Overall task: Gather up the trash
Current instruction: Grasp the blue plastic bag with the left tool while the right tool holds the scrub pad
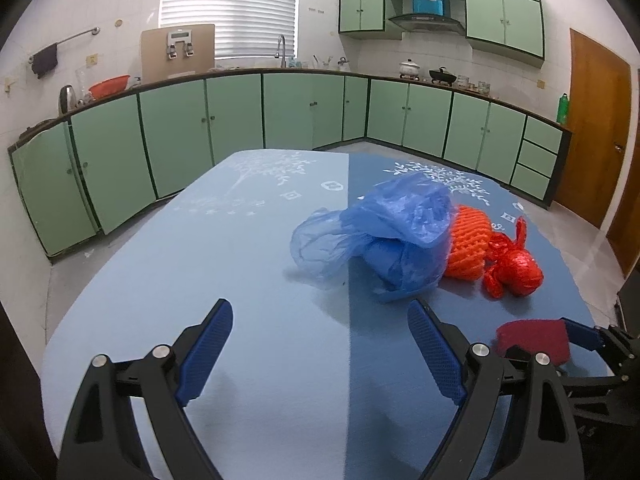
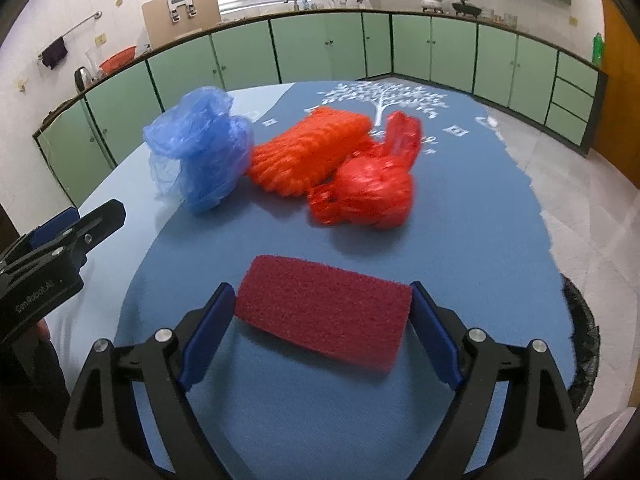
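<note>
A dark red scouring sponge (image 2: 324, 312) spans the gap of my right gripper (image 2: 323, 291), and both blue pads touch its ends. The left wrist view shows the same sponge (image 1: 532, 338) at lower right. Behind it on the blue tablecloth (image 2: 280, 408) lie a crumpled blue plastic bag (image 2: 200, 152), an orange foam net (image 2: 308, 152) and a knotted red plastic bag (image 2: 368, 188), all close together. My left gripper (image 1: 320, 308) stands open and empty over the cloth, short of the blue bag (image 1: 384, 232). The orange net (image 1: 470, 244) and red bag (image 1: 516, 268) lie to its right.
A dark, black-lined round container (image 2: 584, 344) stands below the table's right edge. Green kitchen cabinets (image 1: 240, 108) run along the far walls, with a wooden door (image 1: 596, 120) at right. The light blue left half of the cloth (image 1: 200, 248) carries nothing.
</note>
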Available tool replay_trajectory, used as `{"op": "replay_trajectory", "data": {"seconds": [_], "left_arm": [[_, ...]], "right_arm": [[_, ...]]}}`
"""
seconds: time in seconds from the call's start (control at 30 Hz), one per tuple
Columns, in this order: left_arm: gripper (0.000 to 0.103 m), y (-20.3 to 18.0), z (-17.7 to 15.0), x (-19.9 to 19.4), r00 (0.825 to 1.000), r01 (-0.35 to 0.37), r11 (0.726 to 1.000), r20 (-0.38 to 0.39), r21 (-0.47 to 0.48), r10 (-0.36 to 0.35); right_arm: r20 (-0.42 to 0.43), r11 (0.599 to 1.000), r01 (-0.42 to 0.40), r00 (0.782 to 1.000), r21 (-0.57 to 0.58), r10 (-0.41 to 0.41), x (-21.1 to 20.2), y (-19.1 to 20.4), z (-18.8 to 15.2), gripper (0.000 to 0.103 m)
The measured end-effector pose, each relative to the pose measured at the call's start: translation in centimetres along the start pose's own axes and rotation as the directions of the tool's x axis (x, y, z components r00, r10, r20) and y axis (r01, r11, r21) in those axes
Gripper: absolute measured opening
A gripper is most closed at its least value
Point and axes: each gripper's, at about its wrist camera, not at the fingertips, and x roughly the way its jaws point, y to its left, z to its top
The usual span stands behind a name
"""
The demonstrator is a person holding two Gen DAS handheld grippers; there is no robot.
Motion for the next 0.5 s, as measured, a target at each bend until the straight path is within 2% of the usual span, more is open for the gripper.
{"op": "replay_trajectory", "data": {"seconds": [0.23,0.5], "left_arm": [[0.087,-1.9,0.7,0.7,1.000,0.029,0.999,0.002,0.020,-0.029],[0.087,-3.5,1.4,2.1,0.999,0.051,0.998,-0.009,0.027,-0.050]], "right_arm": [[0.035,0.997,0.060,0.997,0.042,-0.062,-1.0,-3.1,1.4,0.084],[0.060,0.994,0.091,0.994,0.062,-0.094,-1.2,-5.6,2.4,0.084]]}}
